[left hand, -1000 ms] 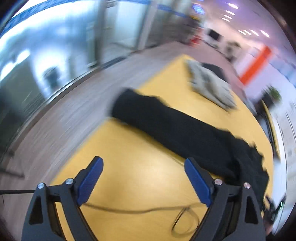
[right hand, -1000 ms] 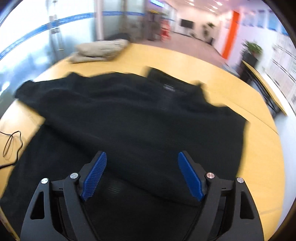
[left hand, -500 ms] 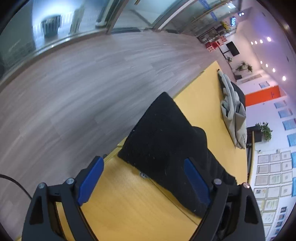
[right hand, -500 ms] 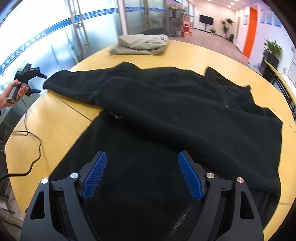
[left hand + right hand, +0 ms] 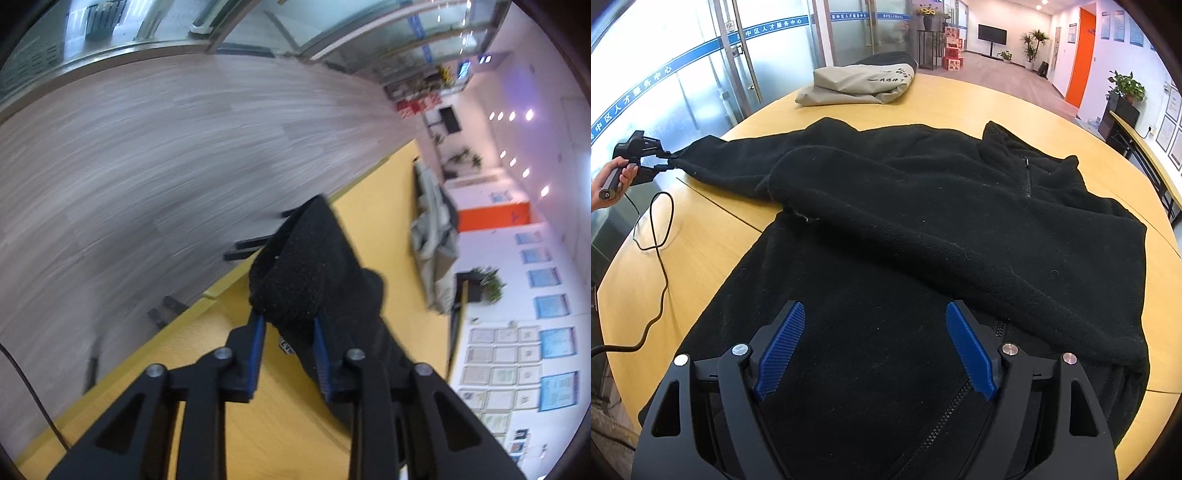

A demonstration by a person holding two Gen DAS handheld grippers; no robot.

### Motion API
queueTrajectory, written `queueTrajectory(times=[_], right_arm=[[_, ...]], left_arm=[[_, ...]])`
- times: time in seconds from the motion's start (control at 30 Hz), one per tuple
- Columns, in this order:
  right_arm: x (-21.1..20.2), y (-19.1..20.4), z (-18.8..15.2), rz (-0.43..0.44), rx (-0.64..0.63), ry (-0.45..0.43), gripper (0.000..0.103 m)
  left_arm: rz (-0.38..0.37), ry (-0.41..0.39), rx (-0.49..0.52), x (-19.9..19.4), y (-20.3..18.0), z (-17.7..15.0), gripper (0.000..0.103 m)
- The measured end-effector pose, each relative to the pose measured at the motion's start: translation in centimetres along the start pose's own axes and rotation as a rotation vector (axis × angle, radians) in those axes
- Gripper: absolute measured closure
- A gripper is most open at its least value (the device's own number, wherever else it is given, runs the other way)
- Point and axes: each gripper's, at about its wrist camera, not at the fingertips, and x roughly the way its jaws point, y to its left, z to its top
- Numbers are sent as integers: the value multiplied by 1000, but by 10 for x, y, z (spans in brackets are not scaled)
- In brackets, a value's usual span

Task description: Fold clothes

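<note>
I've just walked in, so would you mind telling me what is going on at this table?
A person is folding a black fleece jacket spread across a yellow table, using a handheld gripper in each hand. The left gripper has just closed its jaws on the cuff of the sleeve at the table's edge. The right gripper hovers open over the jacket's front, holding nothing. A folded beige garment lies at the far side.

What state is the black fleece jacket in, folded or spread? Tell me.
Mostly spread: the black fleece jacket lies flat on the table, one sleeve laid across its front.
</note>
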Motion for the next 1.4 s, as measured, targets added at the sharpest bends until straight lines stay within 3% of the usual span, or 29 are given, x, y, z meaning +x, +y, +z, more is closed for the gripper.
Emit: queueTrajectory(times=[0.13, 0.2, 0.3, 0.5, 0.63, 0.77, 1.0, 1.23, 1.3, 1.4], right_arm=[[-11, -5, 5, -2, 23, -36, 23], [-21, -8, 11, 7, 37, -69, 23], [-36, -13, 19, 20, 60, -118, 23], [-73, -38, 22, 46, 120, -217, 23], [-99, -65, 12, 47, 146, -265, 23], [-124, -106, -7, 29, 205, -303, 23], [-168, -194, -50, -22, 319, -343, 23], [-165, -271, -100, 22, 445, -252, 18], [-156, -286, -108, 58, 495, -230, 10], [-130, -296, -110, 134, 558, -171, 5]], left_arm=[[-119, -78, 46, -36, -37, -27, 89], [-196, -123, 98, -66, -68, -53, 90], [-247, -164, 193, -101, -116, -93, 91], [-320, -122, 500, -108, -253, -196, 91], [-420, -6, 604, -70, -330, -260, 91], [-463, 122, 656, -17, -394, -334, 91], [-513, 393, 767, 83, -470, -506, 91], [-395, 597, 821, 210, -457, -647, 91], [-336, 646, 859, 234, -443, -673, 91], [-298, 637, 887, 228, -426, -687, 86]])
